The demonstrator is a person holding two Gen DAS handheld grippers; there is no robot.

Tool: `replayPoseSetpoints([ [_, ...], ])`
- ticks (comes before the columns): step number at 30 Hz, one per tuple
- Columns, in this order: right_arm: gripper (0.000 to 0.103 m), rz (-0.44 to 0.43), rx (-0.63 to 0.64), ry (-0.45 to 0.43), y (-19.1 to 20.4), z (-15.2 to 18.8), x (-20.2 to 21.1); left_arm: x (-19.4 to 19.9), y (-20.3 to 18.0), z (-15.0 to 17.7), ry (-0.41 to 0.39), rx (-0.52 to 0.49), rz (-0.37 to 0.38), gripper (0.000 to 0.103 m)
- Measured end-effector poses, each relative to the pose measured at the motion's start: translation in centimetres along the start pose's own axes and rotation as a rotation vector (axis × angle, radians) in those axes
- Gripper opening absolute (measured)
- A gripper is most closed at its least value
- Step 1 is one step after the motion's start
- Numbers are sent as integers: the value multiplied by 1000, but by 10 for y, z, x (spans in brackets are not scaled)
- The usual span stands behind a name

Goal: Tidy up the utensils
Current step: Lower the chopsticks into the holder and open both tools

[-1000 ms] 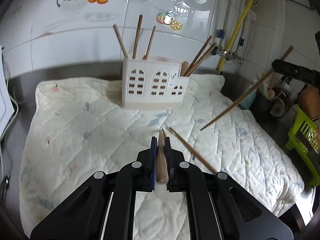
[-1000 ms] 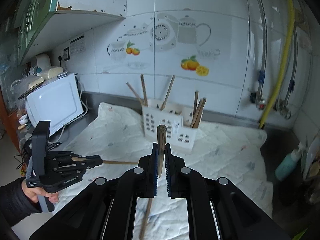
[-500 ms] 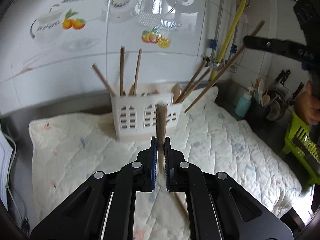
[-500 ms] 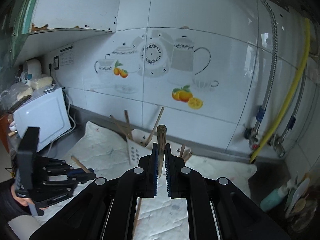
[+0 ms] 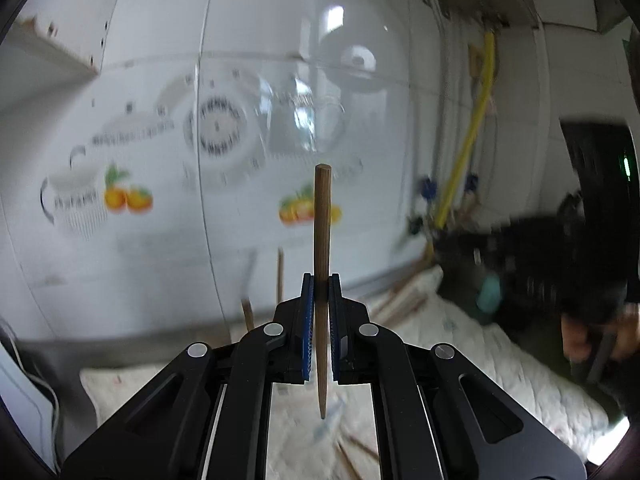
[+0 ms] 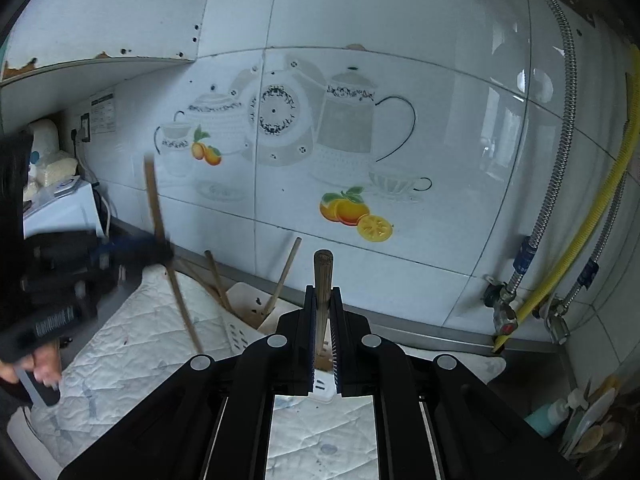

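Note:
My left gripper (image 5: 319, 292) is shut on a brown wooden chopstick (image 5: 322, 224) that stands upright, thick end up, tip down over the quilted mat (image 5: 480, 344). It also shows in the right wrist view (image 6: 132, 252), blurred, its chopstick (image 6: 160, 224) tilted. My right gripper (image 6: 322, 300) is shut on another wooden chopstick (image 6: 322, 272), held above the white utensil holder (image 6: 244, 332). Three chopsticks (image 6: 284, 272) lean in the holder. A loose chopstick (image 5: 352, 452) lies on the mat below my left gripper.
A tiled wall with teapot and fruit decals (image 6: 344, 212) rises close behind the holder. A yellow hose (image 6: 580, 248) and metal pipes run at the right. A white microwave (image 6: 60, 212) stands at the left. A teal bottle (image 6: 548, 416) stands at the lower right.
Both grippers have risen and tilted up with their chopsticks, so the wall fills the views. My right gripper has come closer over the holder. The left view is blurred from motion.

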State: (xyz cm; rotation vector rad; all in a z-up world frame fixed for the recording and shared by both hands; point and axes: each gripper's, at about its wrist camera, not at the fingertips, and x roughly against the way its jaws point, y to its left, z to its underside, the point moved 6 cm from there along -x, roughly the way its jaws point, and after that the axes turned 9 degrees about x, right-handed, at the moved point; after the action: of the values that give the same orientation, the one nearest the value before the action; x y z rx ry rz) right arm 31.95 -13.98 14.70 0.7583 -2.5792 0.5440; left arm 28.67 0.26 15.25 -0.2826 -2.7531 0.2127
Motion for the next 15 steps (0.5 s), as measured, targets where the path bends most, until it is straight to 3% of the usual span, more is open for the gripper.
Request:
replayPoseSetpoints([
  [7,6,-2,8,27,-4,2,-23,-32,14,-36,-81,3,-69,5],
  [15,6,-23,5,64,-4,15,-45,-70,44,-20,-40,49,-127,5],
])
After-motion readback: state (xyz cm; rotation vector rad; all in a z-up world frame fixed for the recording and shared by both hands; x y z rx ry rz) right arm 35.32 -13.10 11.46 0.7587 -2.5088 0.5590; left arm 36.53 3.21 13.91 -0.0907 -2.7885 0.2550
